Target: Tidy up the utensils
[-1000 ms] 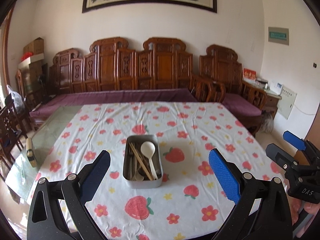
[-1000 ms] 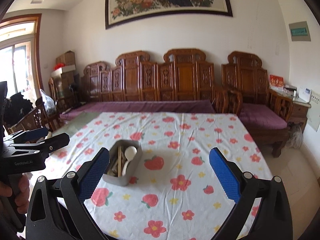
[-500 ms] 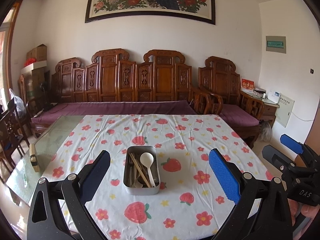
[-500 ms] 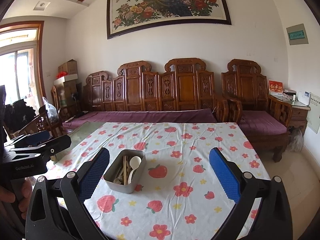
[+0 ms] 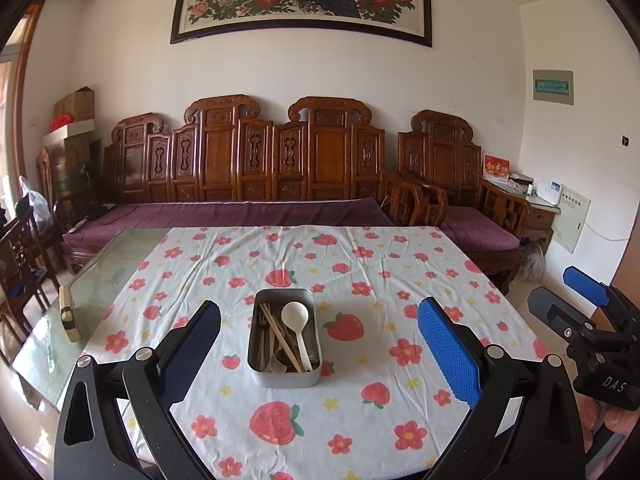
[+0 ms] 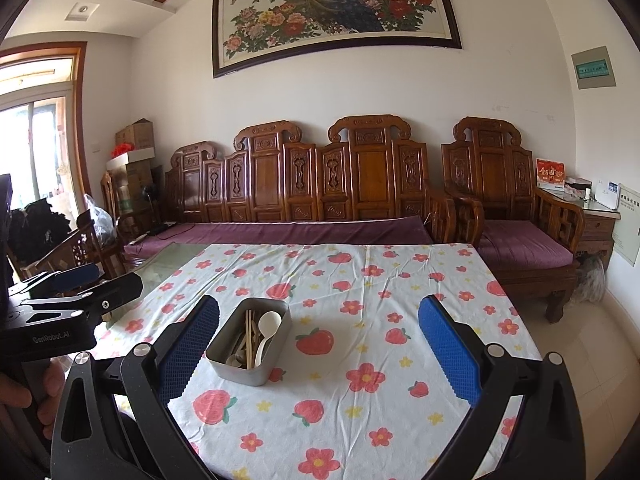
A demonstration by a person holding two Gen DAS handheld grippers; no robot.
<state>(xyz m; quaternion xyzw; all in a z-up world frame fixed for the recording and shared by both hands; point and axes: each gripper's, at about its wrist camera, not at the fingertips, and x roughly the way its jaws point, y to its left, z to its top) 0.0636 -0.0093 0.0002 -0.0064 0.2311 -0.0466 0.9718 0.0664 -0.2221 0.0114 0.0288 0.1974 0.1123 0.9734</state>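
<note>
Left claw (image 5: 320, 356): spread wide, nothing held.
Right claw (image 6: 320, 356): spread wide, nothing held.
Metal tin (image 5: 285, 376): on surface (image 5: 400, 272), holding white spoon (image 5: 297, 322) and chopsticks (image 5: 280, 338).

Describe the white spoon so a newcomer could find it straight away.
Start at the table with the strawberry-print cloth. Near its middle stands a grey metal tin holding utensils. The white spoon lies in it, bowl toward the sofa, the only white piece beside the wooden chopsticks.
</note>
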